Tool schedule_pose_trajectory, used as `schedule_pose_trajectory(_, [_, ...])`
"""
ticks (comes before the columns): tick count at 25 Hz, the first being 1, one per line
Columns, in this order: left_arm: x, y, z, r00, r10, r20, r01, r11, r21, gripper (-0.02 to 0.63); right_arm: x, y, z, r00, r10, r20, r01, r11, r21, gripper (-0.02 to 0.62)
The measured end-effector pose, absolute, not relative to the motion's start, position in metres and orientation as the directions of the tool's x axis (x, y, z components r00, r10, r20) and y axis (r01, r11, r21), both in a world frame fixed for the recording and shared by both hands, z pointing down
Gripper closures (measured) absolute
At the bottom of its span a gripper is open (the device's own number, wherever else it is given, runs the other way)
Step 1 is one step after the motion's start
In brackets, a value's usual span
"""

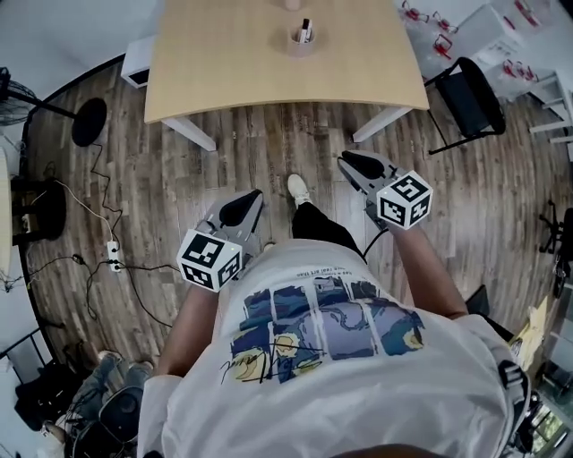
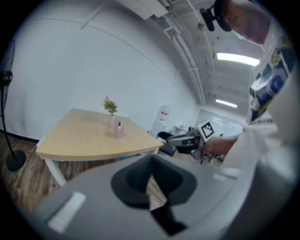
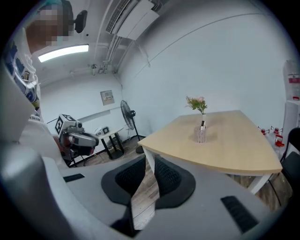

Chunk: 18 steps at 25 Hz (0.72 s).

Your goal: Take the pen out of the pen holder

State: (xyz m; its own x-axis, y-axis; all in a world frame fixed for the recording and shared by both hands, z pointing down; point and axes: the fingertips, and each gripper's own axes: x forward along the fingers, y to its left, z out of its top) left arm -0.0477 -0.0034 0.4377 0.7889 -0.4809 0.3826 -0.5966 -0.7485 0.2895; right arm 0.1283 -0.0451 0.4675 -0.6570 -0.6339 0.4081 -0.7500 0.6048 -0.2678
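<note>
A pen with a dark cap stands in a small pinkish pen holder near the far edge of the light wooden table. Both grippers are held well short of the table, over the wooden floor. My left gripper has its jaws together with nothing in them. My right gripper stands slightly open and empty. In the left gripper view the pen holder sits far ahead, beyond my left gripper. In the right gripper view a narrow gap shows between the pads of my right gripper, and the pen holder is ahead to the right.
A small vase of flowers stands just behind the holder. A black chair is at the table's right. A standing fan's base and a power strip with cables lie on the floor at left. The person's foot is between the grippers.
</note>
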Motion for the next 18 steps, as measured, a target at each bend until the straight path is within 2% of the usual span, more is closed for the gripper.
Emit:
schedule_pose_trajectory(13, [0.003,-0.147,0.413,0.687,-0.602,0.406,-0.716,-0.656,0.239,0.597,0.209,-0.313,0.496,-0.683,-0.602,0.413,-0.727,0.616,-0.303,0.518])
schedule_pose_trajectory(18, [-0.002,-0.173,0.415,0.626,-0.659,0.416,-0.775,-0.586,0.237,0.597,0.207,-0.385,0.519,-0.704,-0.569,0.424,-0.705,0.631,-0.325,0.502])
